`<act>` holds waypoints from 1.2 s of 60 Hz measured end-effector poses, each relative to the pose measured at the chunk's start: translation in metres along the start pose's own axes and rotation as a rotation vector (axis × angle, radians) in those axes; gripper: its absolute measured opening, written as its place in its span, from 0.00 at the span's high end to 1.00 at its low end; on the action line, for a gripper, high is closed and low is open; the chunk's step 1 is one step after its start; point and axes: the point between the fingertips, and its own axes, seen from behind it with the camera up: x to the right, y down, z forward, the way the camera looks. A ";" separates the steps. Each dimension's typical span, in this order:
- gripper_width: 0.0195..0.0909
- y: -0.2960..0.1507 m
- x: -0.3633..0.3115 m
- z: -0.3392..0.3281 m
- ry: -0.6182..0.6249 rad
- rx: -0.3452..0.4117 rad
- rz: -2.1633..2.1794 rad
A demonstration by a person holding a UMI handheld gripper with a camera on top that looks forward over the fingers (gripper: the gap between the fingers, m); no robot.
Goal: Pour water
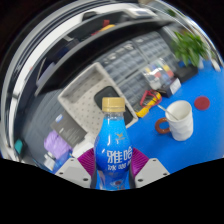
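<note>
1. The gripper is pinching a blue bottle, its pink pads pressing on either side of the bottle's lower body.
2. The bottle stands upright between the fingers, with a yellow cap on and a label with white characters.
3. Beyond it to the right, a white cup sits on the blue bench.
4. Farther back, a green plant stands near the bench's far side.
</note>
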 end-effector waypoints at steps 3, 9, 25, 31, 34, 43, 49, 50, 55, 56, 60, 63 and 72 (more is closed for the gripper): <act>0.65 -0.008 0.005 0.001 0.002 -0.017 0.117; 0.65 -0.025 0.020 0.007 -0.013 -0.053 0.350; 0.65 -0.046 0.034 0.014 -0.055 -0.191 0.850; 0.65 -0.051 0.034 0.015 -0.077 -0.238 1.004; 0.65 -0.054 0.033 0.017 -0.091 -0.263 1.082; 0.65 -0.055 0.042 0.021 -0.079 -0.304 1.252; 0.65 -0.057 0.045 0.018 -0.087 -0.321 1.258; 0.65 -0.057 0.045 0.018 -0.088 -0.327 1.248; 0.66 -0.055 0.045 0.013 -0.081 -0.359 1.187; 0.65 -0.056 0.045 0.013 -0.082 -0.361 1.174; 0.65 -0.061 0.046 0.008 -0.094 -0.351 1.097; 0.65 -0.070 0.046 0.004 -0.110 -0.317 1.012; 0.65 -0.128 0.066 -0.009 -0.121 -0.162 0.559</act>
